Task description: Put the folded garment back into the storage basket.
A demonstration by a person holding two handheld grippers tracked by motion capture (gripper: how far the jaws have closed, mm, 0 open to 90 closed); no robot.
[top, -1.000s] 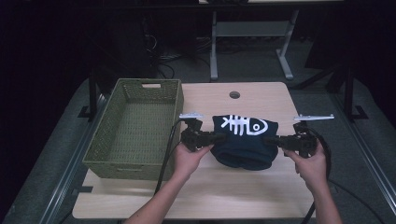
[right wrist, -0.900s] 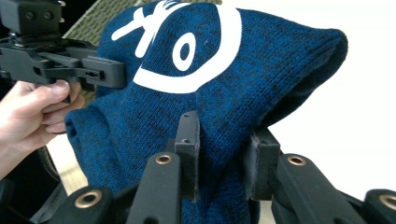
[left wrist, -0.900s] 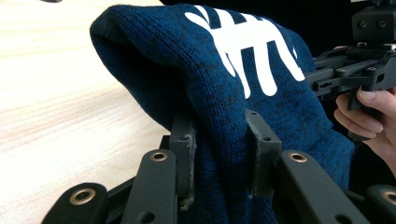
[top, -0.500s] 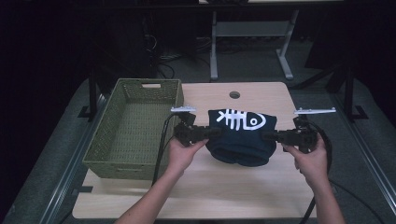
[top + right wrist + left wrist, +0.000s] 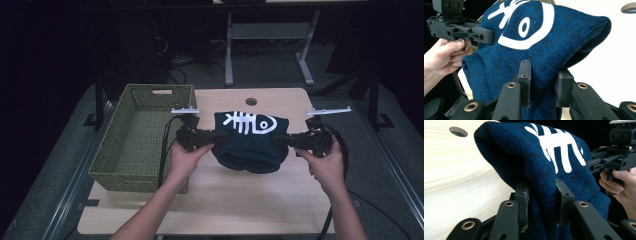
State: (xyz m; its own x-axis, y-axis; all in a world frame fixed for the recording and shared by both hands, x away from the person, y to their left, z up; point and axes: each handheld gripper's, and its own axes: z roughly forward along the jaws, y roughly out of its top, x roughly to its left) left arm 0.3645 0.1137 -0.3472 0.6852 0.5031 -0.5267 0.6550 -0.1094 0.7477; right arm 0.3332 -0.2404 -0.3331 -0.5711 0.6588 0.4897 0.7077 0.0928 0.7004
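A folded dark blue knit garment [image 5: 251,140] with a white fish-skeleton print hangs in the air above the wooden table [image 5: 240,200], held from both sides. My left gripper [image 5: 216,136] is shut on its left edge, and in the left gripper view the two pads [image 5: 522,202] pinch thick folds of the knit [image 5: 541,170]. My right gripper [image 5: 280,140] is shut on the right edge; the right gripper view has the blue cloth [image 5: 544,47] squeezed between its jaws. The garment's lower part sags between the two grippers.
A green woven basket [image 5: 127,150] stands on the table's left side, close beside my left hand. A round cable hole [image 5: 251,102] sits near the table's far edge. Beyond the table stands a dark floor with a metal desk frame [image 5: 265,35].
Both grippers have risen with the garment, lifting it off the table, and it now hangs a little higher and nearer the basket side.
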